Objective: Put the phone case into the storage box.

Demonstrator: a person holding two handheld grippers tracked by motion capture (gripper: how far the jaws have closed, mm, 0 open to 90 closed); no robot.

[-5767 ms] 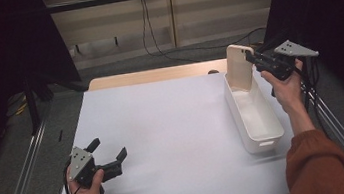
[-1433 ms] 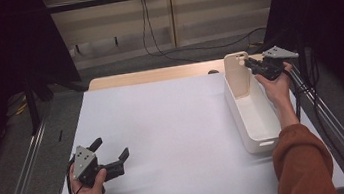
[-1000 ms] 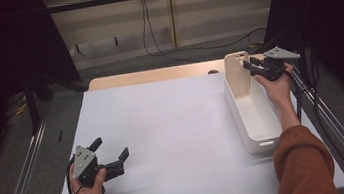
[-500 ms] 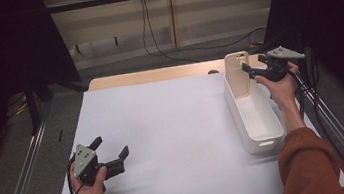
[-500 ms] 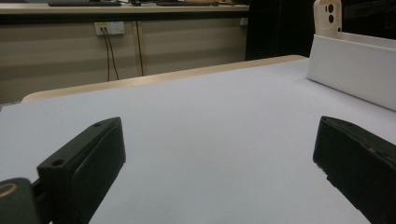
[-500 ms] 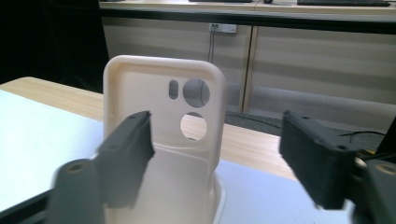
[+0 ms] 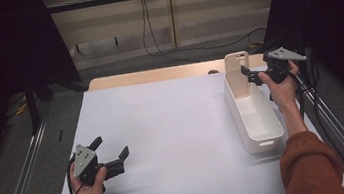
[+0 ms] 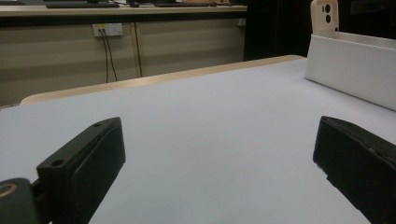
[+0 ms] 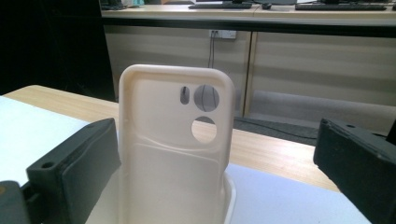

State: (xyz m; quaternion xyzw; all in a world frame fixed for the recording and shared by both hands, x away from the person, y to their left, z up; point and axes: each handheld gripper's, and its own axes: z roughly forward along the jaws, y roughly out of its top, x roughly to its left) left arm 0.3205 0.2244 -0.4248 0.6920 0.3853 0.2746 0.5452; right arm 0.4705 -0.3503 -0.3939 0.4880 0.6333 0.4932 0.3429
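Observation:
A cream phone case (image 7: 236,74) stands upright at the far end of a long white bin (image 7: 256,116) on the right of the table. My right gripper (image 7: 249,75) is held just right of the case, level with it and pointing at it. In the right gripper view the case (image 9: 175,154) rises between the spread jaws with a gap on each side, so the right gripper (image 9: 215,158) is open. My left gripper (image 7: 111,148) rests low at the table's front left, open with nothing between its jaws. In the left gripper view, the left gripper (image 8: 215,158) faces the bin (image 8: 355,70) and the case (image 8: 324,18).
A white sheet (image 7: 174,127) covers the table, with a wooden strip (image 7: 157,74) along the far edge. Metal rails (image 7: 23,167) run down both sides. Black curtains hang left and right, and cables (image 7: 150,24) drop down the back wall.
Over the last seconds the right hand came down a little and the case settled upright at the bin's far end. In the last second it barely moves. The left gripper stays put.

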